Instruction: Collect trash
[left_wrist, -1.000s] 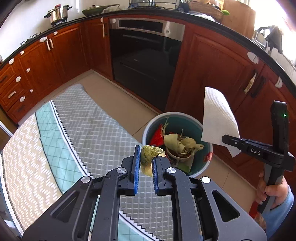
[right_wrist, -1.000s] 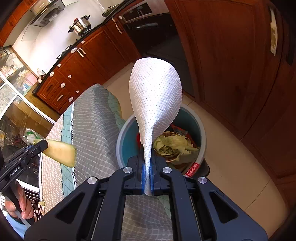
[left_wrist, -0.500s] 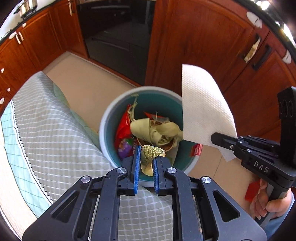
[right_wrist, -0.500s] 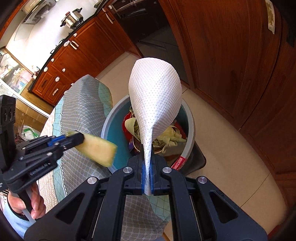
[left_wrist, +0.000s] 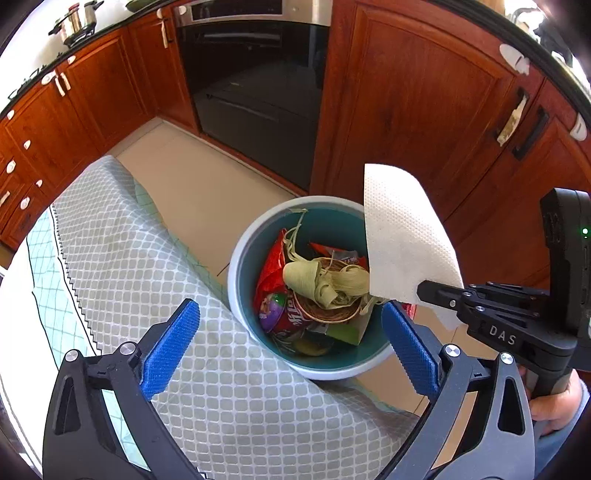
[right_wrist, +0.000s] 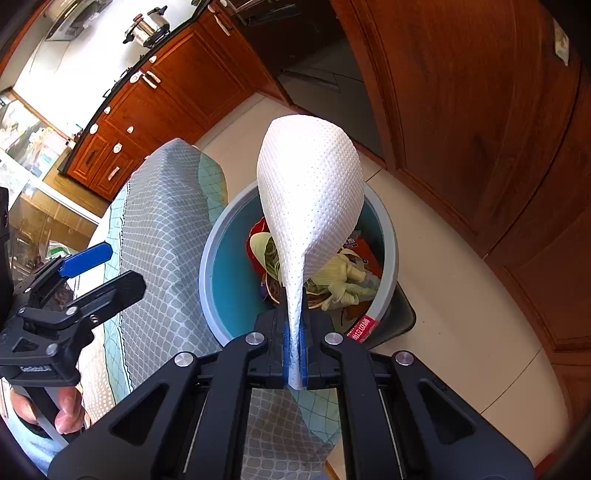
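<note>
Trash fills a round bin (left_wrist: 240, 295) with a pale rim and a blue-green inside. The bin stands on the tan tile floor (left_wrist: 207, 192), right beside the surface. In it lie pale green husks (left_wrist: 325, 284), a red wrapper (left_wrist: 271, 266), a brown bowl (left_wrist: 325, 314) and a purple packet (left_wrist: 273, 306).

One more piece of trash is a white paper towel (right_wrist: 310, 199) with little dots pressed in it. The right tool (right_wrist: 294, 354) pinches its bottom end tight between blue pads, and the sheet stands up and fans out wide, right over the bin. A red label (right_wrist: 364, 328) hangs on the bin's rim.

The left tool (left_wrist: 291, 343) is spread wide and holds nothing. Its blue pads (left_wrist: 171, 347) sit far apart above the edge of the surface and the bin.

A gray cloth with a white grid (left_wrist: 155, 280) covers the surface. Red-brown wooden cabinets (left_wrist: 417, 110) with white knobs line the room, and a black oven (left_wrist: 258, 92) sits between them. A shiny pot (right_wrist: 147, 27) stands on the counter.
</note>
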